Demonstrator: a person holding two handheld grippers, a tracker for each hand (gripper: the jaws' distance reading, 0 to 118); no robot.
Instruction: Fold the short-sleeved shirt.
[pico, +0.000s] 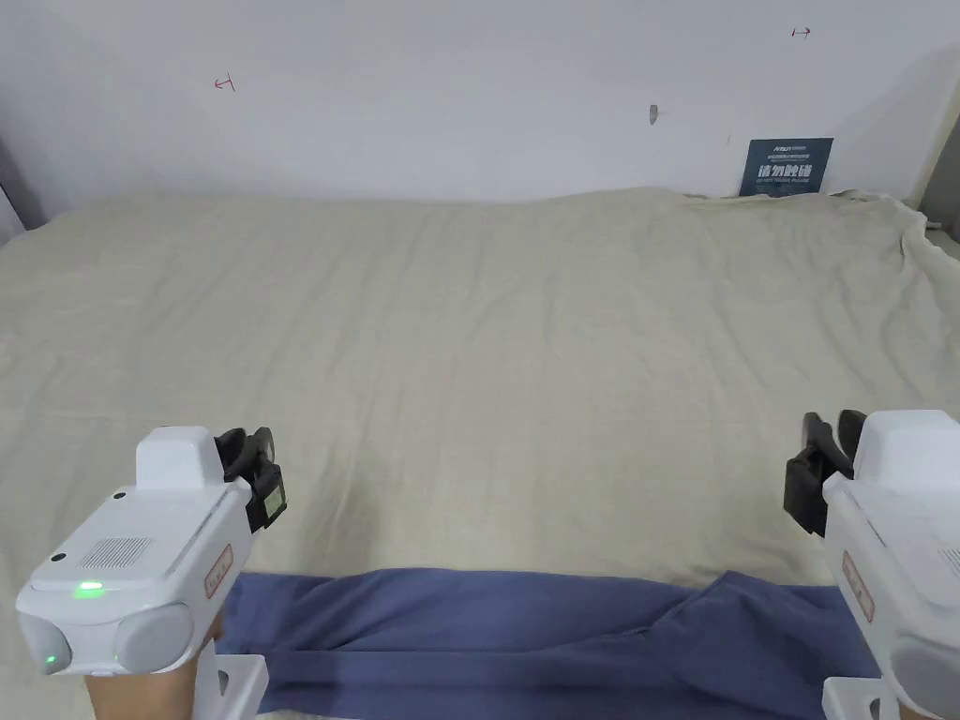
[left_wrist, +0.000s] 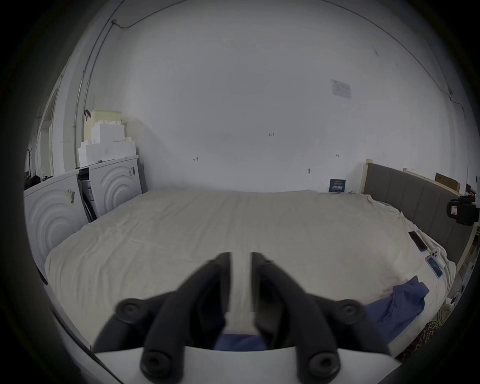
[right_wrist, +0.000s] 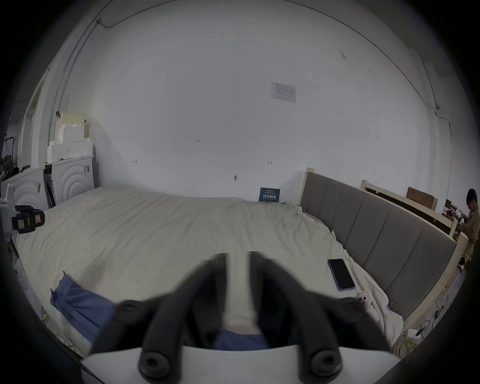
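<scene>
A wide bed under a creased beige sheet (pico: 487, 375) spreads out ahead of both pairs of jaws, running to a plain white wall (pico: 450, 84). Along its right side, beyond the right-hand jaws, stands a grey padded headboard in a pale wooden frame (right_wrist: 376, 228). The blue short-sleeved shirt (pico: 525, 647) lies stretched in a rumpled band across the near edge of the bed, below and behind the tips of both tools, its cloth showing under each set of jaws in the gripper views. The left gripper (pico: 255, 448), a white handheld tool with black jaws, hangs over the shirt's left end, and the right gripper (pico: 830, 433), its twin, hangs over the right end; each pair of jaws stands parted with a narrow strip of sheet visible between them, holding nothing. Right of the right-hand jaws a dark smartphone in a lilac case (right_wrist: 340, 274) lies flat on the sheet. A small dark blue sign (pico: 786, 166) leans against the wall far ahead.
</scene>
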